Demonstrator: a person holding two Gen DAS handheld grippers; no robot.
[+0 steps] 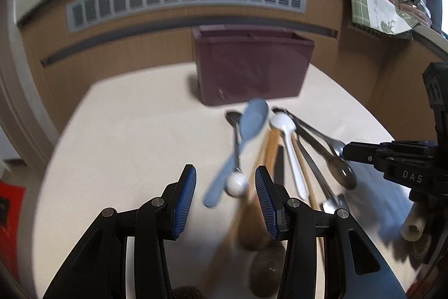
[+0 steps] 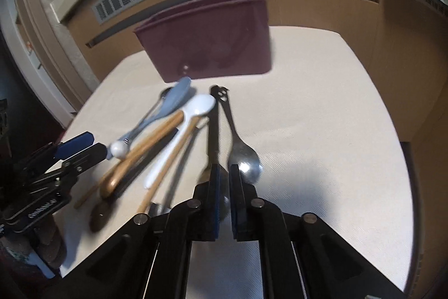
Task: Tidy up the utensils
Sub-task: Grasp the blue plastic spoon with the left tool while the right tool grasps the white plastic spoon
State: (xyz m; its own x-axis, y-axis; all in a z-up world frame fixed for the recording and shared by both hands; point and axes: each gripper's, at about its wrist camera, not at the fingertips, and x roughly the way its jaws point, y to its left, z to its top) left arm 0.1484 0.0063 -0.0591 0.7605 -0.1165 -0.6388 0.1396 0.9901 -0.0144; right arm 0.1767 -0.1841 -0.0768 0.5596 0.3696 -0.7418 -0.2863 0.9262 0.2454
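**Utensil pile loose, holder unfilled as far as visible**

The utensils lie fanned at frame centre on the cream table (image 1: 117, 131), handles roughly parallel, which suits lifting them singly. The maroon plastic two-compartment holder (image 1: 252, 66) stands behind them, upper centre; nothing pokes above its rim.

My left gripper (image 1: 225, 201) hovers low over the pile, fingers apart, bracketing the white ball-ended handle (image 1: 237, 184) beside the pale blue plastic spoon (image 1: 246, 131).

My right gripper (image 2: 223, 181) points down with fingers nearly together at the steel spoon's bowl (image 2: 246, 161); whether it clamps anything I cannot tell.

Glossy metal spoon (image 2: 243, 159), matt wooden spoon (image 2: 140, 159), textured cloth tabletop (image 2: 322, 116).
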